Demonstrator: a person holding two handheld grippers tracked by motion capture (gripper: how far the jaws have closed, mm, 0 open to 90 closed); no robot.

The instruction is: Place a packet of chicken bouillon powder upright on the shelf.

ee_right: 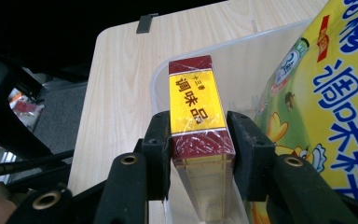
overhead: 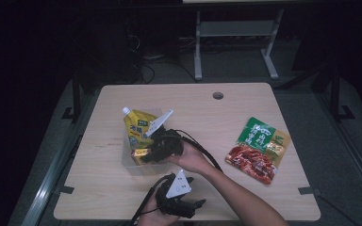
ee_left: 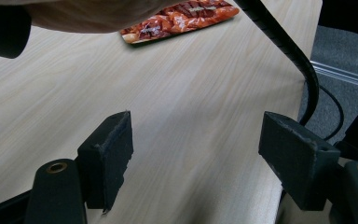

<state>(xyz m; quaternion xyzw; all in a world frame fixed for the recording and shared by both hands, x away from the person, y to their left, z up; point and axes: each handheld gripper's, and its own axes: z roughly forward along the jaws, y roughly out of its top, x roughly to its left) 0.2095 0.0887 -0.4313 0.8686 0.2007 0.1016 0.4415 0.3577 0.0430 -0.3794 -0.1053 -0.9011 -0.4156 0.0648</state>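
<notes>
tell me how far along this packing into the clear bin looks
Done: the yellow spout pouch already stands in the clear bin. In hand: the right gripper is shut on the red-and-yellow box, held over the bin. Left: the green-and-red snack packet lies on the table, untouched; the left gripper is open near the front edge.

My left gripper (overhead: 188, 205) and right gripper (overhead: 147, 154) are black, with grey triangular plates, brass-ringed screw holes and black cables.

Red-and-yellow box (ee_right: 196, 116) clamped over the clear bin (ee_right: 242, 56), yellow spouted pouch (overhead: 137, 128) upright inside it, green-and-red packet (overhead: 258, 149) flat, well right of bin
</notes>
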